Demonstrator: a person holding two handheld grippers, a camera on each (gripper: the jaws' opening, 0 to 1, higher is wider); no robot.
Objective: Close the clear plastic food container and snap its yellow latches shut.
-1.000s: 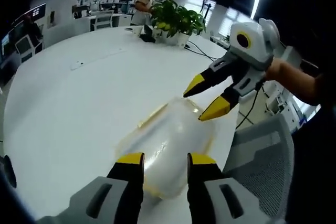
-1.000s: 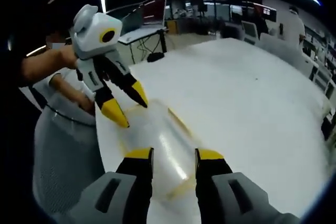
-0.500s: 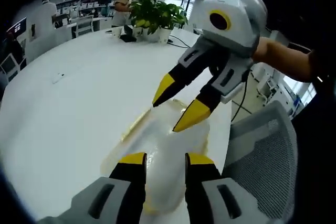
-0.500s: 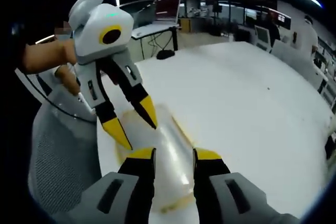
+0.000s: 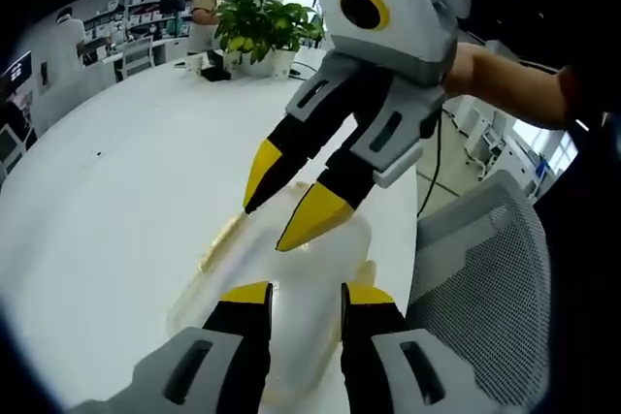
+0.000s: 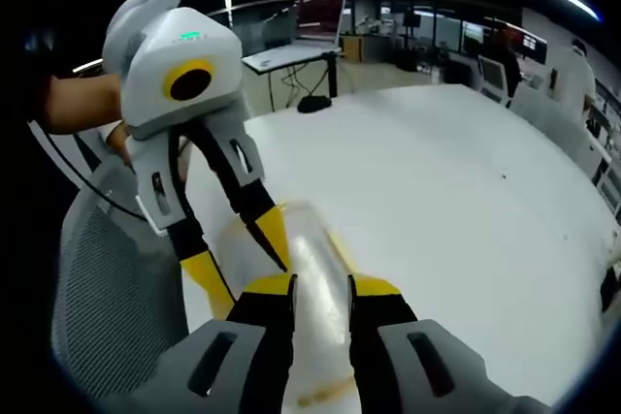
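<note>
Both grippers are angling steeply down, jaws narrowly parted, over the clear container (image 5: 291, 288) lying at the white table (image 5: 116, 201) edge, the left gripper (image 5: 296, 293) facing the right gripper (image 6: 320, 285), tips nearly meeting.

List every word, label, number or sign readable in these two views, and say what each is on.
No text is readable.
Monitor screens in the background: lit, but too small and blurred to read.
Clear container, left gripper, right gripper: no visible lettering.
</note>
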